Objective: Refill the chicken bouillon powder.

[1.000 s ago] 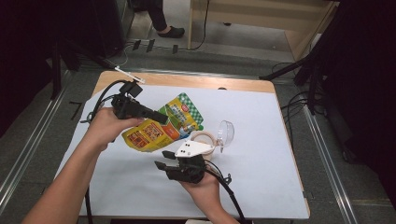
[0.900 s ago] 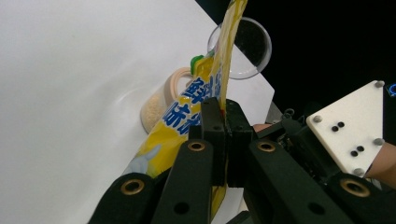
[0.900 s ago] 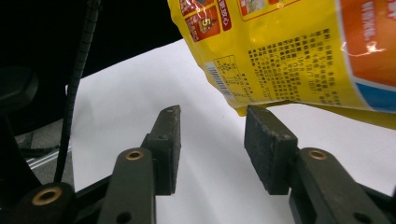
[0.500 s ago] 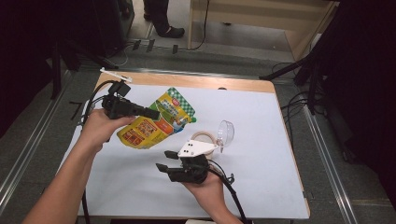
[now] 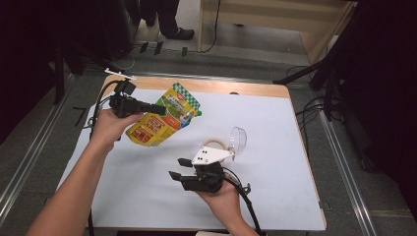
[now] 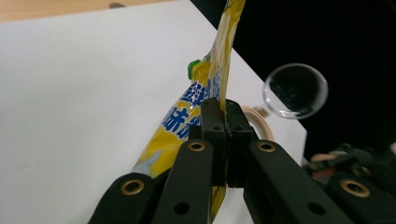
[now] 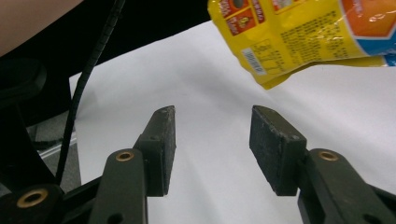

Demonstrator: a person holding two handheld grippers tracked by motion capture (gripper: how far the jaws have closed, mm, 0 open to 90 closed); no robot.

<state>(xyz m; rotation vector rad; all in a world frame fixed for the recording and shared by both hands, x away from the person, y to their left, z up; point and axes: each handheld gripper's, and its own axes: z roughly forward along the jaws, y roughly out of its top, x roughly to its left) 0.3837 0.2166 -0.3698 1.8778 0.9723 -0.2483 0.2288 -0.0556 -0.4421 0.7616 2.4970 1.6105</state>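
1. One glossy, flat yellow pouch (image 5: pixel 162 121), green-checked at its top, is being held above the matte white table sheet (image 5: pixel 275 196), clamped by the left gripper (image 6: pixel 219 126).
2. Right gripper (image 7: pixel 212 140) is being kept unclenched, nothing gripped.
3. Clear round lid (image 6: pixel 295 90) is lying nearby.

This looks like a lab or recording room rather than a home. The wooden surface (image 5: pixel 246 88) is covered by a plain white sheet (image 5: pixel 275 162) and stands on a grey floor (image 5: pixel 44 128) between metal rails (image 5: pixel 29 157). Loose black cables (image 5: pixel 314 105) trail over the floor (several run toward dark stands), black drapes (image 5: pixel 378 73) close off both sides, and a pale wooden bench (image 5: pixel 275 19) stands behind.
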